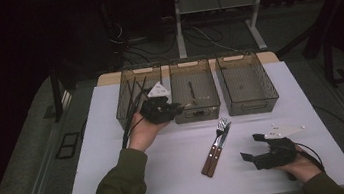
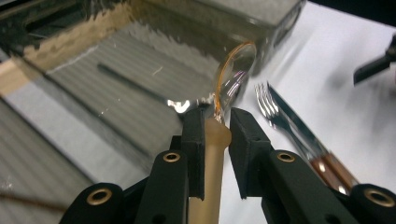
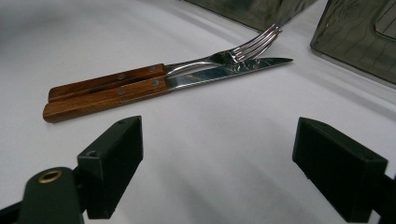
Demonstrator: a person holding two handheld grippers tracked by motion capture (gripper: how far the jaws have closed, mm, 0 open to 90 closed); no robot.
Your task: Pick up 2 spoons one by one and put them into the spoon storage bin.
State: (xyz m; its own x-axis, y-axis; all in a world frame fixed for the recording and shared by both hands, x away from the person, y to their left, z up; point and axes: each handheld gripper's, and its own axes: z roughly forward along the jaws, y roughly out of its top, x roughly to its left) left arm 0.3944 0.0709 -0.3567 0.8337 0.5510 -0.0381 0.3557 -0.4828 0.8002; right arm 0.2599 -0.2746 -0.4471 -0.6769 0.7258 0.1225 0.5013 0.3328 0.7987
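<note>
My left gripper (image 2: 215, 123) is shut on the tan handle of a clear amber plastic spoon (image 2: 235, 74), whose bowl points at the front wall of the middle bin (image 2: 140, 60). In the high view the left gripper (image 1: 178, 109) hovers at that bin's (image 1: 197, 110) front left corner. A wooden-handled fork (image 3: 187, 67) and knife (image 3: 163, 86) lie side by side on the white table; in the high view they are the fork (image 1: 217, 134) and the knife (image 1: 221, 147). Just right of them my right gripper (image 1: 250, 147) rests low with its jaws wide apart and nothing between them, also seen as the right gripper (image 3: 217, 158).
Three clear smoky bins stand in a row at the back: the left bin (image 1: 134, 114) holds several black sticks, a dark utensil (image 1: 191, 90) lies in the middle one, and the right bin (image 1: 249, 104) looks bare. White tabletop (image 1: 170, 173) spreads in front.
</note>
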